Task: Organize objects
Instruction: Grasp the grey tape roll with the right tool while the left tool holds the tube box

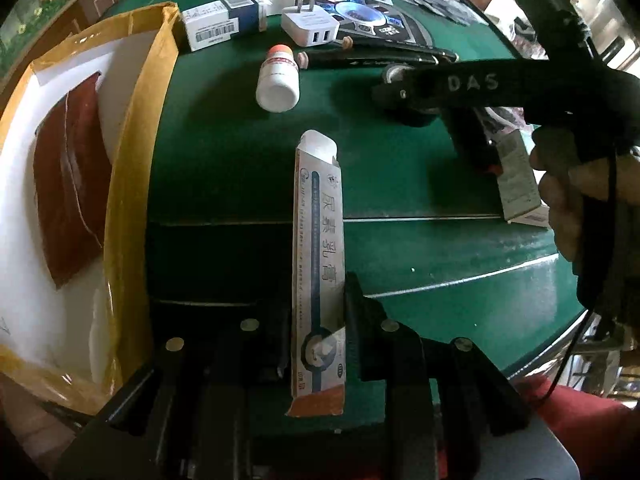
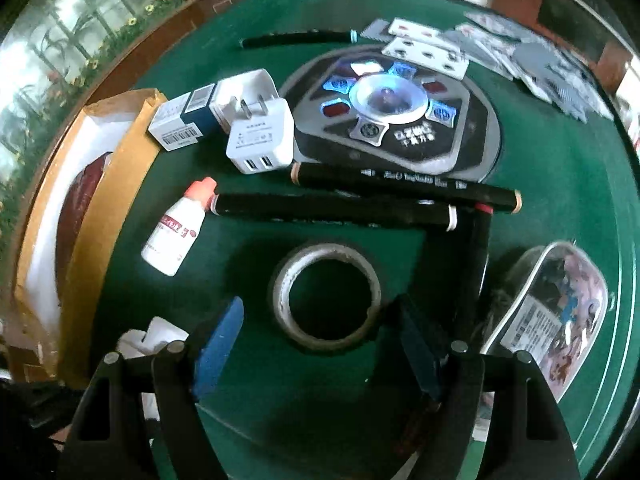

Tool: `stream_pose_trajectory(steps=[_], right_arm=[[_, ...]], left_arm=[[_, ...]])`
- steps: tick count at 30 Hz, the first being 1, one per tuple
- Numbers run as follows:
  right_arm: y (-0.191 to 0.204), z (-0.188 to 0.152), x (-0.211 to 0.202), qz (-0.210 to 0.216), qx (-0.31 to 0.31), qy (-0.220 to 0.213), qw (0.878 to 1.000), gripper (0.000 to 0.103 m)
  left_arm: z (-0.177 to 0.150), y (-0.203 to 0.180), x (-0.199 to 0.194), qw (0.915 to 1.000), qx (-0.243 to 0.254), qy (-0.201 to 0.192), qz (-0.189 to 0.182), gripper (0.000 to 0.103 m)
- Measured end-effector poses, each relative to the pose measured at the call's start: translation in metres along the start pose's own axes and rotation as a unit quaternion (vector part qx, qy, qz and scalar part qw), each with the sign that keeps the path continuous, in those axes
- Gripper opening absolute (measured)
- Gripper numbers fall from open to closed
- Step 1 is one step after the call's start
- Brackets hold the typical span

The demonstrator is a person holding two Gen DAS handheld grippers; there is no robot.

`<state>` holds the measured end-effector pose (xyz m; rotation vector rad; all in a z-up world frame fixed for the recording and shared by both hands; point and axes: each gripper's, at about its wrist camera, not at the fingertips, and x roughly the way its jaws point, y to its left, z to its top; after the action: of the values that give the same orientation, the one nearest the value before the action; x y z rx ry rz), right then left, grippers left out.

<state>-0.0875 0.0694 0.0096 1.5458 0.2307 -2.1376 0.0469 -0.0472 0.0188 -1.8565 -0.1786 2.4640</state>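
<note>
Our left gripper (image 1: 316, 320) is clamped on a long ointment box (image 1: 318, 280), which reaches ahead of the fingers over the green table (image 1: 240, 168). Our right gripper (image 2: 320, 344) stands open, its fingers on either side of the tape roll (image 2: 326, 296) without pressing it.

the right gripper (image 1: 404, 92) covers part of a small carton (image 1: 518, 184) in the left wrist view. playing cards (image 2: 520, 52) are blurred. the cardboard box (image 2: 44, 240) runs off the frame's left edge.
</note>
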Motion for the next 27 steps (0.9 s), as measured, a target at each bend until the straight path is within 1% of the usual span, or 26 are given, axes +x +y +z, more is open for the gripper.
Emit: stream_pose_trajectory(steps=[1, 2, 5, 8, 11, 12, 13, 14, 15, 19, 20, 21, 27], right_arm=[[0.001, 0.000, 0.000, -0.009, -0.006, -0.003, 1.000, 0.061], [0.002, 0.000, -0.001, -0.022, -0.015, -0.006, 1.000, 0.059], [0.000, -0.002, -0.002, -0.019, -0.015, -0.009, 1.000, 0.059], [-0.002, -0.004, -0.003, -0.016, -0.013, -0.012, 1.000, 0.058], [-0.007, -0.008, -0.008, -0.002, 0.006, -0.018, 1.000, 0.058], [-0.009, -0.009, -0.012, 0.003, 0.012, -0.021, 1.000, 0.058], [-0.010, -0.011, -0.015, 0.007, 0.016, -0.023, 1.000, 0.058], [-0.011, -0.011, -0.018, 0.012, 0.019, -0.027, 0.999, 0.058], [-0.013, -0.013, -0.023, 0.018, 0.023, -0.030, 0.999, 0.058], [-0.014, -0.018, -0.034, 0.034, 0.034, -0.039, 0.998, 0.058], [-0.013, -0.018, -0.035, 0.038, 0.037, -0.041, 0.998, 0.058], [-0.013, -0.019, -0.036, 0.040, 0.038, -0.041, 0.998, 0.058], [-0.009, -0.021, -0.039, 0.045, 0.039, -0.042, 0.997, 0.058]], left_arm=[[0.003, -0.004, 0.002, 0.9999, 0.008, 0.002, 0.010, 0.027], [0.005, -0.006, 0.003, 0.9998, 0.014, 0.003, 0.017, 0.029], [0.011, -0.017, 0.008, 0.9974, 0.048, 0.006, 0.054, 0.030], [0.012, -0.023, 0.009, 0.9957, 0.066, 0.004, 0.065, 0.030], [0.011, -0.020, 0.009, 0.9971, 0.058, 0.002, 0.049, 0.023], [0.011, -0.016, 0.008, 0.9982, 0.048, -0.001, 0.038, 0.021], [0.011, -0.011, 0.007, 0.9995, 0.029, -0.001, 0.014, 0.020], [0.011, -0.001, 0.005, 0.9997, -0.002, 0.002, -0.026, 0.019], [0.012, 0.006, 0.004, 0.9990, -0.021, 0.000, -0.040, 0.019], [0.011, 0.020, -0.006, 0.9970, -0.048, -0.012, -0.059, 0.019], [0.008, 0.021, -0.009, 0.9969, -0.049, -0.014, -0.060, 0.019], [0.014, 0.018, -0.008, 0.9969, -0.048, -0.015, -0.060, 0.019], [0.022, 0.006, -0.009, 0.9974, -0.036, -0.021, -0.058, 0.019]])
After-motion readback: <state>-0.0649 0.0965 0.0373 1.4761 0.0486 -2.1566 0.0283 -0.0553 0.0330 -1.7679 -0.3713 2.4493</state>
